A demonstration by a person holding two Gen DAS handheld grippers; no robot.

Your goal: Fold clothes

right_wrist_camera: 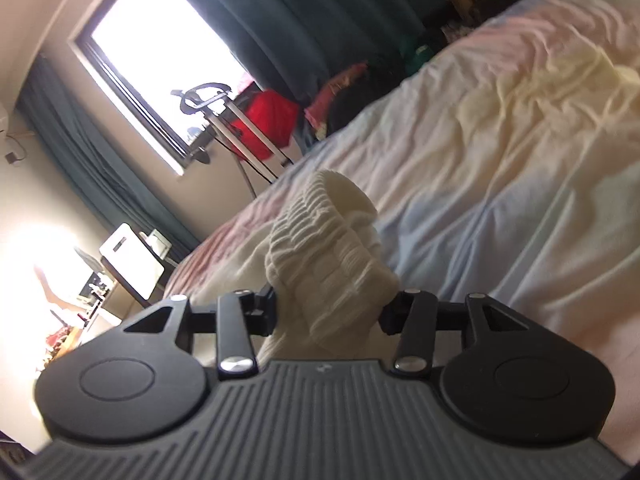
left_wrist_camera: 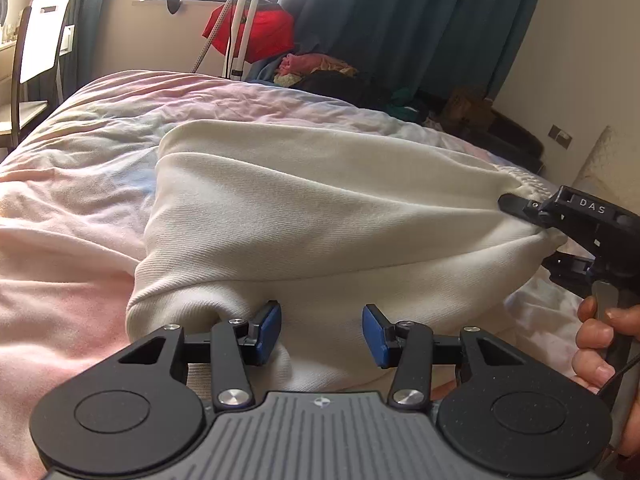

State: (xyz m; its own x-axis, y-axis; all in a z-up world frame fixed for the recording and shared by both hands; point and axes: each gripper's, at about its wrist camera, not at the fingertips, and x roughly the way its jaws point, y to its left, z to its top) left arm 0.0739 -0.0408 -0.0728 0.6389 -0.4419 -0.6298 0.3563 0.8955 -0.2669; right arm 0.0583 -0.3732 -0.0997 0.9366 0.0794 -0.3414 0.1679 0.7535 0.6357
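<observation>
A cream knit garment (left_wrist_camera: 304,216) lies spread on the bed. My left gripper (left_wrist_camera: 321,334) sits at its near edge with the blue pads apart; a fold of the cloth bulges between them, touching the left pad. My right gripper (left_wrist_camera: 532,236) is at the garment's right end, shut on the ribbed elastic band (left_wrist_camera: 528,184) and holding it lifted. In the right wrist view the gathered ribbed band (right_wrist_camera: 332,256) fills the gap between the fingers of the right gripper (right_wrist_camera: 328,308), and the pads are hidden by cloth.
The bed is covered by a wrinkled pink and pale blue duvet (left_wrist_camera: 80,184). A pile of dark and coloured clothes (left_wrist_camera: 332,76) lies at the far side. A white stand with red cloth (left_wrist_camera: 248,32), a chair (left_wrist_camera: 36,60) and teal curtains (left_wrist_camera: 420,20) lie beyond.
</observation>
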